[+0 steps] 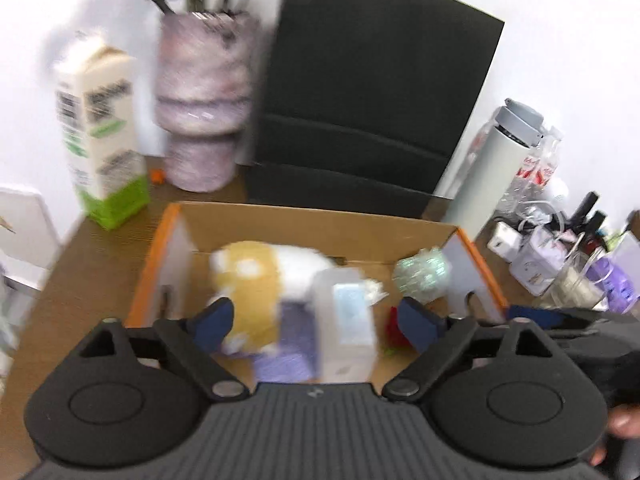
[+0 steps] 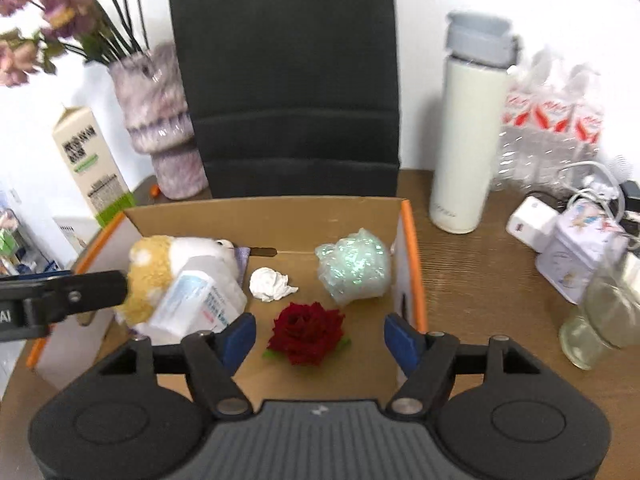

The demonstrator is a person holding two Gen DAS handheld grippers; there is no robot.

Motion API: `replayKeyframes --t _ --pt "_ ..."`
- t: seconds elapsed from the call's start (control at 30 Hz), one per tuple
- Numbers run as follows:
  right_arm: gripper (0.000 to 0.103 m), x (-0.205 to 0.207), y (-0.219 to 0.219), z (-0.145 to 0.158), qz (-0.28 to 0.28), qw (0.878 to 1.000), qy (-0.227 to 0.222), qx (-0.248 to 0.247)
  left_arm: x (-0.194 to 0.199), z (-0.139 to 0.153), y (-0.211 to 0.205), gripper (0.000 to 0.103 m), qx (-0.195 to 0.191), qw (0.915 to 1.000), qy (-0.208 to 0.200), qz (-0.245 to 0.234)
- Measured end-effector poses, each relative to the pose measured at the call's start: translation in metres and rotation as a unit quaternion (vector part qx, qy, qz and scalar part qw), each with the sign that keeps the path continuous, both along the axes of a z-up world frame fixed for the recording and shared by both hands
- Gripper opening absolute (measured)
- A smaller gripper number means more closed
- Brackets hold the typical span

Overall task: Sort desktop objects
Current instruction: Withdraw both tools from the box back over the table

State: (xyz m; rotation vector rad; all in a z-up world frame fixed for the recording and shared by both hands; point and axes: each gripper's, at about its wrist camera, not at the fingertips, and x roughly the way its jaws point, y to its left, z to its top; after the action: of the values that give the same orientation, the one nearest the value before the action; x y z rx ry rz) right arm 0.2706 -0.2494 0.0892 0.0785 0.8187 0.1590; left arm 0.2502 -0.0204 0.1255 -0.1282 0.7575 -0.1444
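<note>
A wooden desk [image 2: 480, 280] is carrying everything, and a black paper bag [image 2: 288, 80] is standing at its back against the wall. In front of the bag an open cardboard box [image 2: 264, 216] with orange-edged flaps is sitting in the middle, holding the sorted things. To its right a white thermos [image 2: 464, 136] is standing upright, well apart from the box; to the left a marbled vase [image 2: 160, 120] of flowers and a milk carton [image 2: 92, 160] are standing near the back wall.

Inside the box a yellow-and-white plush toy [image 2: 160, 272] is lying at the left, with a white packet [image 2: 196, 304] leaning tilted against it. A wad of greenish bubble wrap [image 2: 354, 268] is resting by the right wall, a red rose [image 2: 308, 332] is lying near the front, and a crumpled white tissue [image 2: 270, 284] is sitting between plush and wrap.

The left gripper [image 1: 320, 324] is hovering over the box's left half with its jaws spread wide, nothing pressed between them — the plush and packet are lying below, blurred. The right gripper [image 2: 320, 338] is hanging with jaws apart on either side of the rose, not touching it.
</note>
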Motion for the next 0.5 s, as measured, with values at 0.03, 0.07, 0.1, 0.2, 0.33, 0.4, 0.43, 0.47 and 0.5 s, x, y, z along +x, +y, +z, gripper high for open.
replayKeyframes --t 0.03,0.07,0.1,0.2,0.33,0.4,0.43,0.47,0.5 --pt "0.073 -0.012 -0.002 0.004 0.001 1.0 -0.009 -0.001 -0.01 0.002 0.003 0.098 0.012 0.9999 -0.006 0.008" --pt "0.075 -0.022 -0.004 0.008 0.002 1.0 -0.019 -0.002 -0.024 0.002 0.006 0.099 0.025 0.9995 -0.012 0.017" --pt "0.076 -0.034 -0.006 0.011 0.001 1.0 -0.028 -0.004 -0.034 0.002 0.009 0.102 0.03 0.9992 -0.016 0.023" --pt "0.078 -0.075 -0.009 0.018 0.003 0.998 -0.056 -0.006 -0.073 -0.004 0.021 0.103 0.026 0.9986 -0.017 0.042" --pt "0.082 -0.149 -0.012 0.016 0.015 0.995 -0.098 0.003 -0.139 -0.014 0.033 0.103 0.01 0.999 -0.023 0.036" --pt "0.083 -0.189 -0.01 0.011 0.022 0.994 -0.11 0.002 -0.179 -0.019 0.036 0.103 0.005 0.9987 -0.041 0.031" --pt "0.085 -0.207 -0.008 0.008 0.029 0.993 -0.118 -0.001 -0.198 -0.023 0.036 0.103 0.002 0.9986 -0.045 0.027" --pt "0.088 -0.226 -0.005 0.004 0.04 0.992 -0.123 -0.007 -0.218 -0.026 0.035 0.103 -0.003 0.9988 -0.046 0.017" --pt "0.088 -0.243 -0.001 -0.001 0.049 0.991 -0.126 -0.011 -0.238 -0.028 0.035 0.103 -0.009 0.9987 -0.05 0.002"
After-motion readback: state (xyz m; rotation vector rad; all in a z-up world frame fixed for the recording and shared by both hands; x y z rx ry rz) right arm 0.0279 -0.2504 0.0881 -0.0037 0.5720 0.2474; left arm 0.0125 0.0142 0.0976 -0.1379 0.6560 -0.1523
